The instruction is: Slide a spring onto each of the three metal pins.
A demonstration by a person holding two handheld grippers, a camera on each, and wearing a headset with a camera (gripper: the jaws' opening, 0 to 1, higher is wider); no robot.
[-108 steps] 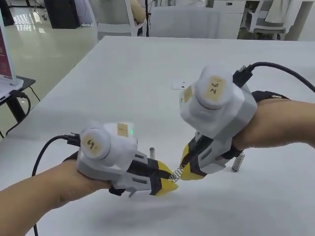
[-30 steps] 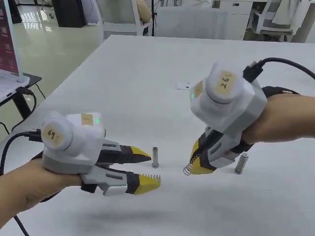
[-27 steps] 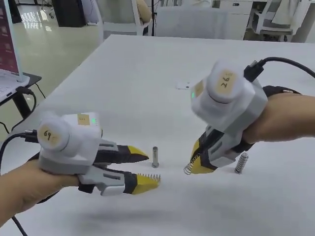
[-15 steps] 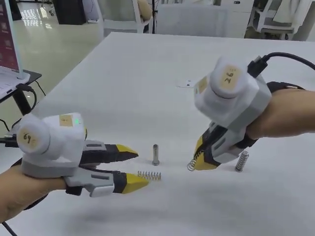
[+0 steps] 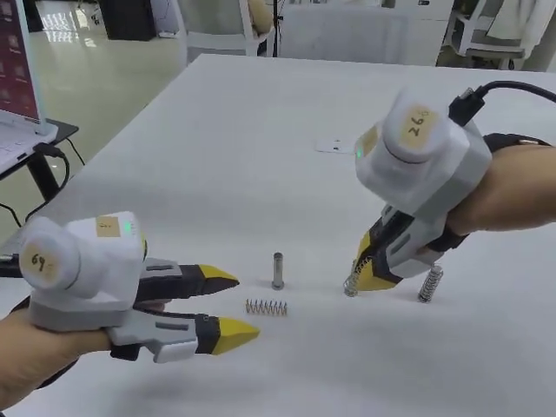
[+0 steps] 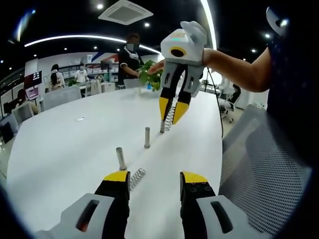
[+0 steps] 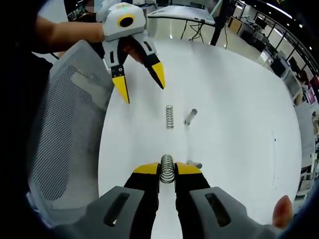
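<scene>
My left gripper (image 5: 233,305) (image 6: 155,178) hovers open low over the table's near left. Just past its tips a loose spring (image 5: 266,307) (image 6: 137,177) (image 7: 170,116) lies flat on the white table (image 5: 261,156). A bare metal pin (image 5: 278,270) (image 6: 120,158) (image 7: 190,117) stands upright behind that spring. My right gripper (image 5: 373,276) (image 7: 167,169) is shut on a second spring (image 5: 352,282) (image 7: 167,174) (image 6: 167,121), tilted down to the table. A second bare pin (image 6: 147,137) (image 7: 195,164) stands close beside it. Right of it, a third pin wears a spring (image 5: 427,284).
A small white tag (image 5: 332,146) lies farther back on the table. A mesh chair (image 6: 259,164) (image 7: 65,129) sits at the table's near edge. Chairs and desks stand beyond the far edge, and people stand in the background (image 6: 130,55).
My left gripper has let go of the spring end it pinched, opened and drawn back to the left. That spring now lies on the table. My right gripper shifted slightly right with its spring.
</scene>
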